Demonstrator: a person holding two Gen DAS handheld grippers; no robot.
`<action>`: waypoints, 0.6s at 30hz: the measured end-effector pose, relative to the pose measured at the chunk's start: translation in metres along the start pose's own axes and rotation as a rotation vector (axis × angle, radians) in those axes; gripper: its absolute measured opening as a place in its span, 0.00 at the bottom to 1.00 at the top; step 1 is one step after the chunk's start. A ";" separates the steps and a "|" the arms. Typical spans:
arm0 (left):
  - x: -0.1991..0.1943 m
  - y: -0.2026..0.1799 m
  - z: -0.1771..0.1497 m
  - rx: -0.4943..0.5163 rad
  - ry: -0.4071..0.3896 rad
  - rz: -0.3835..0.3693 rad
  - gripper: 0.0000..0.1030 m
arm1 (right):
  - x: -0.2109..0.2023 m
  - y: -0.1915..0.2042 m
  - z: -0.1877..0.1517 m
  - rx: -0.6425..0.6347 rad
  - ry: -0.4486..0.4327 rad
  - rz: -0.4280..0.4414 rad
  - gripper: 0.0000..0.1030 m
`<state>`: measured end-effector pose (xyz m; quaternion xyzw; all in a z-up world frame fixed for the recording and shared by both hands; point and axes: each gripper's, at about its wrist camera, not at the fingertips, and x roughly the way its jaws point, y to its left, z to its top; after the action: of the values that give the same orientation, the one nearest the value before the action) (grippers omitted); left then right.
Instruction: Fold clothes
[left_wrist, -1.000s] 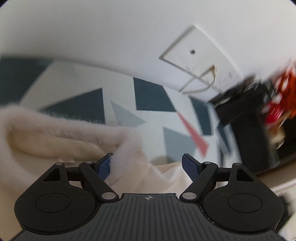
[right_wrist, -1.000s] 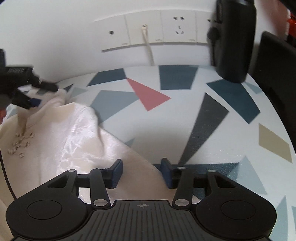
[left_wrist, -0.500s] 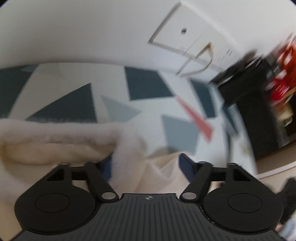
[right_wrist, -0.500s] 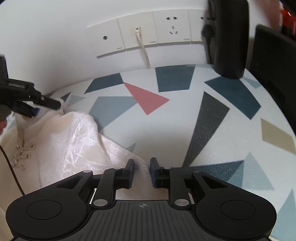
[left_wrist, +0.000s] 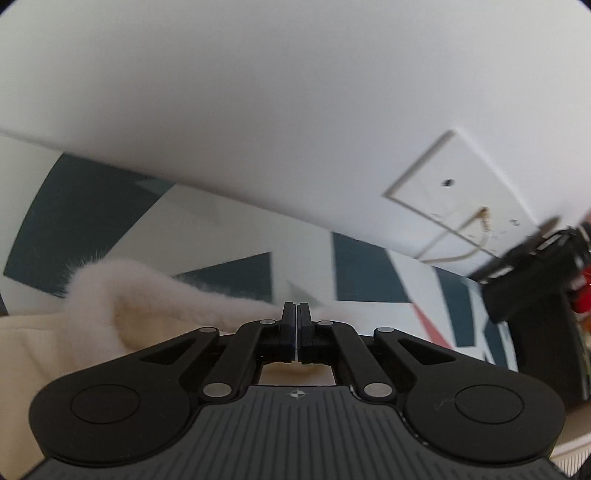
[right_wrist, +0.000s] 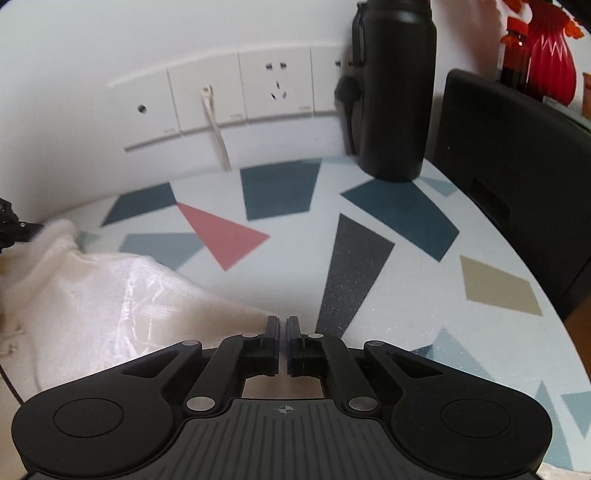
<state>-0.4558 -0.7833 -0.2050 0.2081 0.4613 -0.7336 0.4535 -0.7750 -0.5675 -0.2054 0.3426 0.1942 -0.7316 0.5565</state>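
Observation:
A cream garment (right_wrist: 110, 295) with a shiny satin face lies bunched on the left of the patterned table (right_wrist: 406, 277). Its fluffy collar (left_wrist: 140, 295) fills the left of the left wrist view. My left gripper (left_wrist: 296, 314) is shut on that collar, with fur showing on both sides of the fingers. In the right wrist view it appears as a dark shape (right_wrist: 14, 229) at the far left, by the collar (right_wrist: 55, 232). My right gripper (right_wrist: 282, 325) is shut on the garment's near edge, where the cloth runs in between its fingers.
A tall black bottle (right_wrist: 391, 92) stands at the back against the wall sockets (right_wrist: 273, 88), with a white cable (right_wrist: 218, 133) hanging from one. A black chair back or box (right_wrist: 517, 166) and a red vase (right_wrist: 550, 51) are at the right.
Both grippers went from open to shut: the left on the fluffy collar, the right on the garment's edge. The left view has tilted up toward the wall.

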 end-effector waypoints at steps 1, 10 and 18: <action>0.003 0.002 -0.001 -0.013 0.007 0.007 0.01 | 0.001 0.001 -0.001 -0.006 -0.003 -0.003 0.03; -0.059 -0.012 -0.031 0.126 -0.082 0.086 0.91 | -0.035 0.013 0.017 0.056 -0.140 0.028 0.87; -0.159 0.005 -0.107 0.350 -0.137 0.387 0.96 | -0.024 0.096 0.042 -0.112 -0.088 0.400 0.99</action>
<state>-0.3833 -0.6161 -0.1445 0.3174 0.2472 -0.7144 0.5725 -0.6922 -0.6084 -0.1496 0.3105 0.1381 -0.6088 0.7168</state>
